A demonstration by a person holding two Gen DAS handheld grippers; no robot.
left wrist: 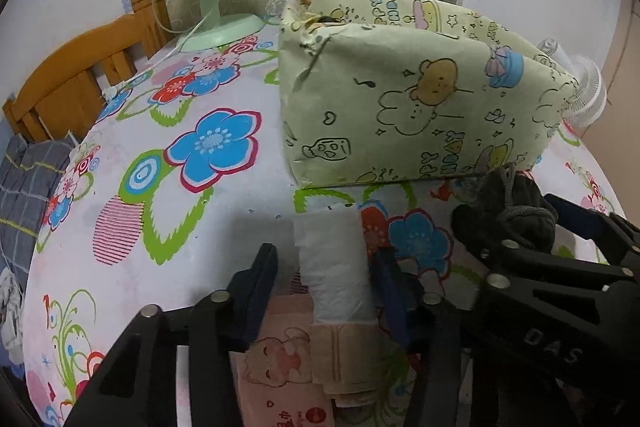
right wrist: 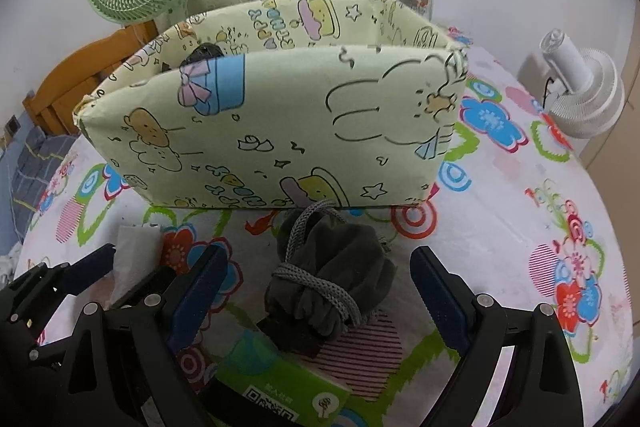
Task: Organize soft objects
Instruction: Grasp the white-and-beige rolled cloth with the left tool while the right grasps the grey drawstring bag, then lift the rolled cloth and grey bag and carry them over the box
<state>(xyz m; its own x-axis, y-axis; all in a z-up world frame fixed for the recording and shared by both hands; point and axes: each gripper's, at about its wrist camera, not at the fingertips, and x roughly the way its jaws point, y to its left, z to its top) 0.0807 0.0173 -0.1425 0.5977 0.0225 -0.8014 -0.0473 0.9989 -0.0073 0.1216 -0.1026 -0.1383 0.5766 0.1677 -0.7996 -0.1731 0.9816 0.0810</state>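
Pick-up step: the left gripper (left wrist: pixel 326 279) straddles the tissue pack (left wrist: pixel 340 275), pads not visibly pressing; the right gripper (right wrist: pixel 320 291) stands wide around the grey drawstring pouch (right wrist: pixel 332 279). Next: close, lift into the paper-covered box (right wrist: pixel 280 131) (already holding something dark).

Both fisheye views are showing an evenly lit, moderately bright indoor scene under soft, diffuse light, with the floral tablecloth (left wrist: pixel 132 211) reading slightly washed out and only faint shadows lying under the patterned box (right wrist: pixel 280 131). Straight lines are bowing strongly toward the edges, and black vignetting is closing off all 4 corners of each frame. The centre is staying fairly sharp, while the gripper bodies nearest the lens are sitting dark and a little soft.
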